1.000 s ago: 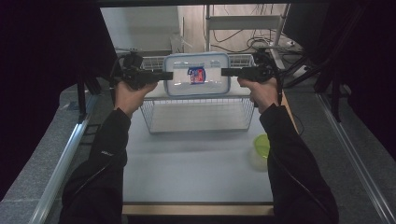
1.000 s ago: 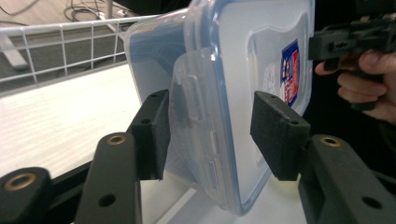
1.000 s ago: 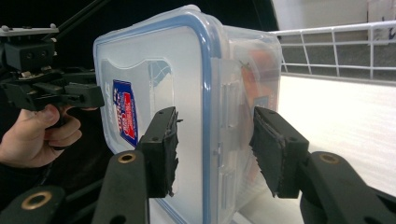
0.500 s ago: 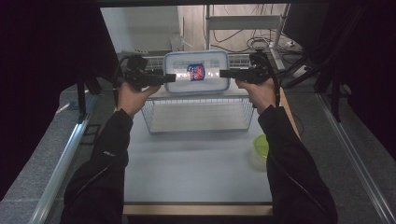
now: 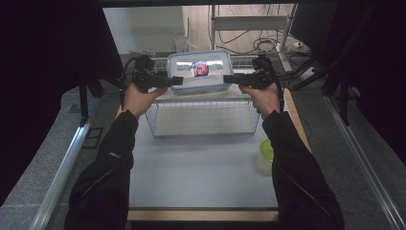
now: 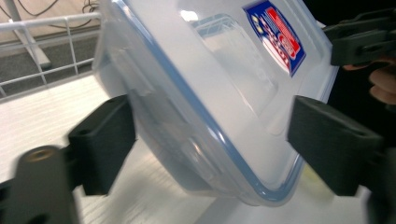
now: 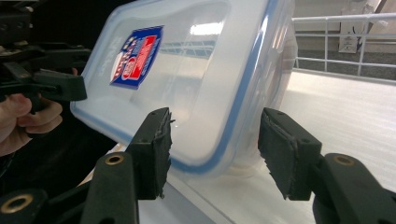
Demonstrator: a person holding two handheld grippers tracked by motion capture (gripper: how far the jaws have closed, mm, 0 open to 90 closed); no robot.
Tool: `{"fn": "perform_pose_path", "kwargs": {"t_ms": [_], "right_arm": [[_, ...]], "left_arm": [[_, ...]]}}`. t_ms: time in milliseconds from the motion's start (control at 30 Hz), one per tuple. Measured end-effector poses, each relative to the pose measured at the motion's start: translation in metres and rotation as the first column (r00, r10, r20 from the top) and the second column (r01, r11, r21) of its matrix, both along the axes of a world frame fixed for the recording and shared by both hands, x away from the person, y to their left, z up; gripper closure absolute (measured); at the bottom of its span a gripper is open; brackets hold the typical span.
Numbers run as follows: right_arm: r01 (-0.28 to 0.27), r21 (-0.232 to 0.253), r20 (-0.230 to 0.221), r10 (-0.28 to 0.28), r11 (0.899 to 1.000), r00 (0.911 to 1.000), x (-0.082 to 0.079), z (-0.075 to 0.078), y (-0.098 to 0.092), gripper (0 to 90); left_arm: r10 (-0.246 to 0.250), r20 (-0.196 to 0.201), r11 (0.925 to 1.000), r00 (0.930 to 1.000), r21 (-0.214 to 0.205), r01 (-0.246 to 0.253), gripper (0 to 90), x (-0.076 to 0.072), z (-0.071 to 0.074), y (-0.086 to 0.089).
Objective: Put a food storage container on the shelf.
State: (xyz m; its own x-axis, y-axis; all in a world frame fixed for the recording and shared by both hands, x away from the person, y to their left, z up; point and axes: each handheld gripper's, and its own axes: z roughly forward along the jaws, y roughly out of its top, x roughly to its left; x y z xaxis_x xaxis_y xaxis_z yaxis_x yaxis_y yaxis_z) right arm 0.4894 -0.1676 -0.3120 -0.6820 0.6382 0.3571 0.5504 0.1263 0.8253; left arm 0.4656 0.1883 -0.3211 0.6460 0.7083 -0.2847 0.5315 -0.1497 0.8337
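The left gripper, jaws just opening, straddles a tilted lidded plastic container without pressing it.

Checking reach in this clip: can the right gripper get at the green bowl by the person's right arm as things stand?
Probably not at once. The right gripper straddles the lidded container over the wire basket, while the green bowl lies nearer the person, partly under that forearm; it must let go and draw back.

- A white wire basket sits on the pale tabletop, towards the far side.
- Near the right edge of the tabletop, a small yellow-green bowl.
- Beyond the tabletop, a metal shelf frame with cables trailing on the floor beneath it.
- Metal rails run along both sides.
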Motion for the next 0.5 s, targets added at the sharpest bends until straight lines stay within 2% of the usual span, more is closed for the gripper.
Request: {"fn": "perform_pose_path", "kwargs": {"t_ms": [100, 200, 233, 300, 400, 500], "right_arm": [[0.001, 0.030, -0.006, -0.001, 1.000, 1.0000, -0.001, -0.001, -0.004, 45.5], [-0.004, 0.016, 0.002, 0.004, 1.000, 1.0000, -0.003, -0.001, -0.005, 47.0], [-0.006, 0.010, 0.008, 0.006, 1.000, 1.0000, -0.003, -0.002, -0.005, 47.0], [-0.010, 0.008, 0.016, 0.010, 1.000, 0.9998, -0.005, -0.002, -0.005, 47.0], [-0.014, 0.002, 0.029, 0.013, 1.000, 0.9995, -0.006, -0.002, -0.005, 47.0], [-0.021, -0.011, 0.046, 0.021, 1.000, 0.9987, -0.009, -0.002, -0.002, 47.9]], "left_arm": [[0.003, -0.016, 1.0000, 0.9999, -0.007, -0.003, 6.0, 0.004, -0.003, -0.002], [0.003, -0.031, 0.9995, 0.9995, -0.031, -0.004, 1.0, 0.008, -0.004, 0.000], [0.021, -0.031, 0.9988, 0.9993, -0.043, -0.022, 0.0, 0.008, -0.004, 0.002], [0.021, -0.016, 0.9989, 0.9996, -0.041, -0.022, 0.0, 0.008, -0.004, 0.007], [0.021, 0.020, 0.9998, 0.9996, -0.007, -0.021, 4.3, 0.001, 0.000, 0.010], [0.007, 0.071, 0.9999, 0.9974, 0.010, -0.007, 8.0, -0.011, 0.003, 0.010]]}}
